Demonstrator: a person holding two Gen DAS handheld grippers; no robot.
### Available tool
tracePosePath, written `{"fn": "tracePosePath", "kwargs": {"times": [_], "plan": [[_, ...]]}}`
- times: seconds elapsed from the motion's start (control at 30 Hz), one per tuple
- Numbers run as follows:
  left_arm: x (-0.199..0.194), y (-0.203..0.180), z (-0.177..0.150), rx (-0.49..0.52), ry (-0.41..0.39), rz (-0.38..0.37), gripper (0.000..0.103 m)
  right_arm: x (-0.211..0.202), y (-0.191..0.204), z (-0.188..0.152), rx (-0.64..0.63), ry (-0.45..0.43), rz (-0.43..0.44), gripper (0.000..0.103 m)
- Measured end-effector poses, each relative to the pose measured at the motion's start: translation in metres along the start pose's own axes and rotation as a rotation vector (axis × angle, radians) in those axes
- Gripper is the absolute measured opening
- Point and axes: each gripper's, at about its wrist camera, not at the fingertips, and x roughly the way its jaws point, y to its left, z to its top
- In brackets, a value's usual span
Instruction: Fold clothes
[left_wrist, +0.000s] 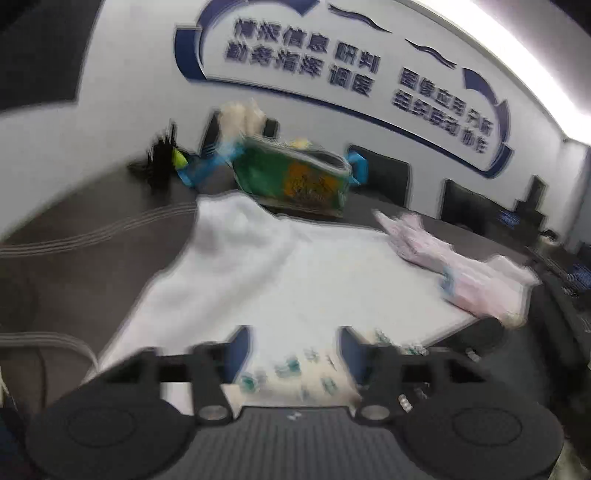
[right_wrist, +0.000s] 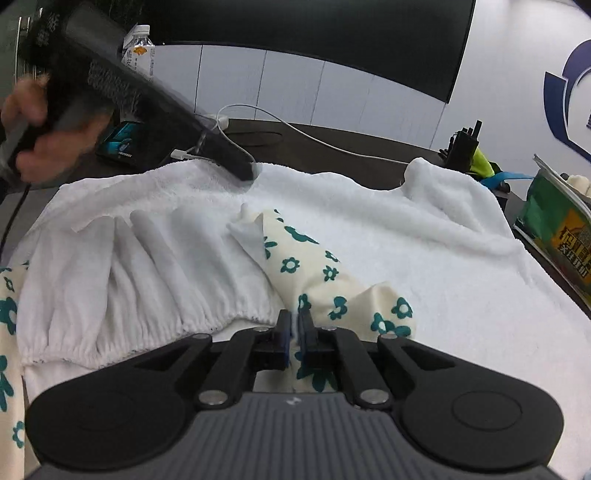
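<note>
Across the dark table (right_wrist: 332, 144), a white towel (right_wrist: 424, 258) lies spread as the biggest thing in sight, rumpled into a peak at about one o'clock in the right wrist view. On the towel rests a cream garment (right_wrist: 317, 280) printed with teal flowers, its white elastic-edged part (right_wrist: 147, 280) bunched toward nine o'clock. At six o'clock in that view the right gripper (right_wrist: 294, 332) is clenched on a fold of the cream garment, blue pads nearly touching with cloth between them. At ten o'clock a hand (right_wrist: 44, 125) holds the left gripper (right_wrist: 243, 168), its tip touching the towel's far edge. The left wrist view is badly blurred, yet that gripper's blue pads (left_wrist: 240, 350) stand well apart, released, with flowered cloth below them. A green box (left_wrist: 295, 177) sits at twelve o'clock there, pink clothes (left_wrist: 454, 266) at three o'clock, and a water bottle (right_wrist: 142, 51) stands at eleven o'clock in the right wrist view.
</note>
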Motion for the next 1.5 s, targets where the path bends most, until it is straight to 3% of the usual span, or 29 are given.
{"fn": "tracePosePath", "kwargs": {"times": [0.03,0.13,0.2,0.3,0.37,0.43,0.53,0.57,0.63,0.7,0.8,0.9,1.03,1.1,1.13,1.2,1.23,1.27,1.33,1.43,1.5], "plan": [[0.015,-0.006,0.001,0.038,0.022,0.027,0.055,-0.004,0.002,0.001,-0.004,0.001,-0.012,0.005],[0.054,-0.009,-0.012,0.064,0.172,0.049,0.016,-0.032,0.004,0.006,0.007,-0.025,-0.064,0.006],[0.061,-0.008,-0.029,0.083,0.207,0.046,0.016,-0.071,0.004,0.003,0.038,-0.070,-0.134,0.007],[0.044,-0.012,-0.036,0.104,0.176,0.108,0.016,-0.130,0.008,-0.013,0.096,-0.119,-0.247,0.008],[0.029,-0.017,-0.038,0.102,0.162,0.131,0.018,-0.159,0.014,-0.030,0.126,-0.127,-0.303,0.014],[0.007,-0.035,-0.033,0.116,0.111,0.073,0.023,-0.186,0.023,-0.050,0.154,-0.119,-0.361,0.024],[-0.041,-0.068,-0.039,0.190,0.030,-0.127,0.048,-0.218,0.046,-0.082,0.189,-0.117,-0.379,0.031],[-0.054,-0.076,-0.045,0.223,0.035,-0.234,0.052,-0.225,0.055,-0.092,0.205,-0.117,-0.369,0.031],[-0.079,-0.092,-0.059,0.289,0.045,-0.449,0.052,-0.239,0.069,-0.106,0.245,-0.115,-0.343,0.031],[-0.090,-0.109,-0.078,0.352,0.079,-0.580,0.052,-0.251,0.082,-0.116,0.291,-0.135,-0.293,0.031],[-0.078,-0.130,-0.109,0.501,0.157,-0.548,0.051,-0.257,0.102,-0.134,0.330,-0.157,-0.208,0.031],[-0.066,-0.150,-0.141,0.649,0.235,-0.512,0.032,-0.245,0.109,-0.152,0.353,-0.092,-0.214,0.031],[-0.072,-0.127,-0.140,0.597,0.229,-0.508,0.020,-0.255,0.111,-0.173,0.381,-0.043,-0.255,0.031],[-0.076,-0.118,-0.134,0.547,0.235,-0.503,0.020,-0.274,0.114,-0.178,0.391,-0.077,-0.288,0.044],[-0.078,-0.124,-0.132,0.555,0.220,-0.500,0.022,-0.281,0.114,-0.181,0.396,-0.091,-0.306,0.045],[-0.081,-0.135,-0.130,0.571,0.190,-0.493,0.025,-0.283,0.111,-0.187,0.405,-0.090,-0.322,0.044],[-0.082,-0.140,-0.129,0.579,0.175,-0.489,0.033,-0.278,0.108,-0.191,0.408,-0.074,-0.325,0.044],[-0.083,-0.147,-0.125,0.578,0.170,-0.499,0.041,-0.272,0.106,-0.195,0.412,-0.055,-0.319,0.039],[-0.083,-0.161,-0.118,0.575,0.161,-0.518,0.043,-0.259,0.101,-0.200,0.419,-0.022,-0.285,0.033],[-0.073,-0.181,-0.100,0.527,0.134,-0.504,0.045,-0.267,0.079,-0.199,0.525,-0.114,-0.260,0.035],[-0.053,-0.197,-0.090,0.502,0.114,-0.438,0.047,-0.276,0.059,-0.199,0.658,-0.165,-0.283,0.037]]}}
